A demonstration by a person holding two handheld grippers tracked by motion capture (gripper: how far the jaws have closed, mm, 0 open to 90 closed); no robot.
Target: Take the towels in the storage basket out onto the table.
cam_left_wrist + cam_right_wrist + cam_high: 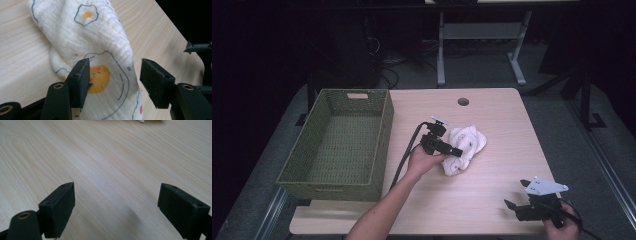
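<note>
Right tongs (518, 196) parted, idle at tabletop (502, 130) 5 o'clock | left tongs (113, 77) spread astride egg-print cloth (465, 146) at centre, seemingly lining up a pinch | basket (339, 145) waited at 9 o'clock

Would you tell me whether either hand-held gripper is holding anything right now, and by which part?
Nothing is held: the left hand-held gripper straddles the cloth, open; the right is open.

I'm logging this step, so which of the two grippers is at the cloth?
The left gripper, open astride the egg-print cloth mid-table; the right gripper hovers open above bare table.
</note>
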